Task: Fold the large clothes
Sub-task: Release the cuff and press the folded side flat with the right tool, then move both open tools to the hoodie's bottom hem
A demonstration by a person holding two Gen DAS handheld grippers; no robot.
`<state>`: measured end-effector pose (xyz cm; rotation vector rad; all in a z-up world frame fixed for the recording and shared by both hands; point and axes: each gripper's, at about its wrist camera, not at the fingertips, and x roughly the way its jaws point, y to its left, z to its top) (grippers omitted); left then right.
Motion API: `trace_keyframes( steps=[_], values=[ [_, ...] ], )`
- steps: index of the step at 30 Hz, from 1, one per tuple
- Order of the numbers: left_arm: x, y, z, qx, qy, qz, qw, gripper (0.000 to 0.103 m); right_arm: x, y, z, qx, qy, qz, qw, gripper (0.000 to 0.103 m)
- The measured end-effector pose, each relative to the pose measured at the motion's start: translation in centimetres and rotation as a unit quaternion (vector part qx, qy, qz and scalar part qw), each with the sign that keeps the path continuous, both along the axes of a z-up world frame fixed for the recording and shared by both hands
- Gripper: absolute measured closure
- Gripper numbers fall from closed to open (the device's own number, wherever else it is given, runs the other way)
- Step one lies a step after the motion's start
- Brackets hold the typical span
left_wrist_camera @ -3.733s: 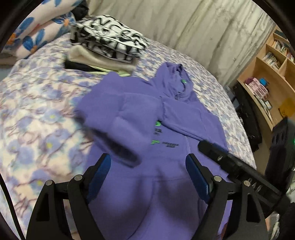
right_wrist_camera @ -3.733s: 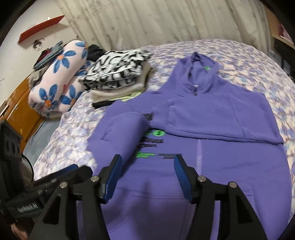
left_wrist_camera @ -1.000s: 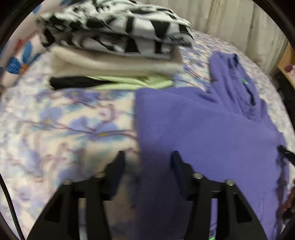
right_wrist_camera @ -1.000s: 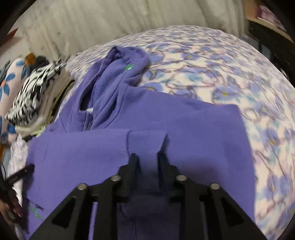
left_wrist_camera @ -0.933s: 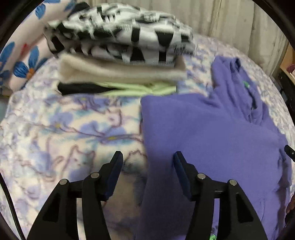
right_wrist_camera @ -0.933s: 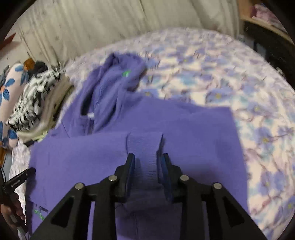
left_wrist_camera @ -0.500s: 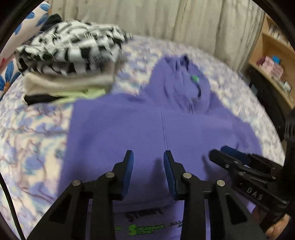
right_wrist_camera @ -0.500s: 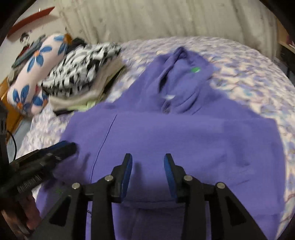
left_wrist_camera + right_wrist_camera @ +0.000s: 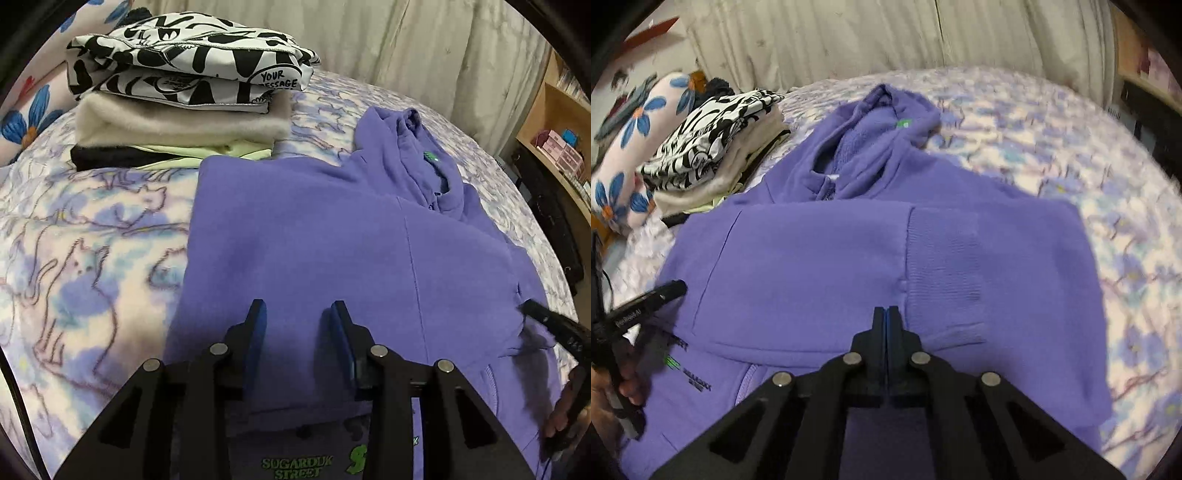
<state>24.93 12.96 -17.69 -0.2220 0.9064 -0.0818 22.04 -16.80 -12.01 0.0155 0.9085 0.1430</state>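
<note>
A purple hoodie (image 9: 314, 229) lies face up on the bed, hood (image 9: 886, 122) toward the curtain. Both sleeves are folded across its chest, and the ribbed cuff (image 9: 942, 266) rests at the right. My left gripper (image 9: 297, 308) hovers over the folded sleeve. Its jaws stand partly apart and are opening, with no fabric pinched between the blue pads. My right gripper (image 9: 886, 310) is shut with its pads pressed together and nothing in them, just left of the cuff's seam. One of the right gripper's fingers (image 9: 550, 323) shows at the hoodie's right edge.
A stack of folded clothes (image 9: 184, 110) with a black-and-white top sits left of the hood. A flowered bolster (image 9: 631, 125) lies beyond it. The floral bedspread (image 9: 92, 240) surrounds the hoodie. A wooden bookshelf (image 9: 554, 147) stands to the right, with a curtain behind the bed.
The right gripper let go of the cuff it held, drew back and closed empty. The left gripper moved from the hoodie's left edge to over the chest, its jaws narrower than before.
</note>
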Motion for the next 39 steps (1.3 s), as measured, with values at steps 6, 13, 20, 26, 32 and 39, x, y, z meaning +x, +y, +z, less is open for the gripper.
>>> trace_keyframes(
  steps=[6,13,20,26,32,39],
  values=[
    [-0.1,-0.8,0.0,0.023,0.0,-0.003,0.9997,0.068,0.3,-2.4,-1.2,0.015,0.023,-0.05,0.998,0.096],
    [-0.3,-1.0,0.2,0.029,0.006,-0.001,0.9996,0.066,-0.3,-2.6,-0.8,0.025,0.032,-0.063,0.997,0.096],
    [-2.7,-2.0,1.9,0.043,0.01,-0.006,0.999,0.037,-1.8,-2.4,-0.3,0.057,0.055,-0.071,0.994,0.096],
    [-5.6,-2.1,3.4,0.052,0.019,-0.008,0.9985,0.033,-4.2,-1.9,1.3,0.069,0.051,-0.066,0.994,0.096],
    [-8.5,-1.7,5.3,0.051,0.027,0.004,0.9983,0.032,-7.4,-1.1,4.1,0.079,0.032,-0.056,0.995,0.096],
    [-12.6,-1.3,8.6,0.044,0.008,0.008,0.9989,0.026,-11.1,0.0,7.1,0.092,0.01,-0.032,0.995,0.088]
  ],
)
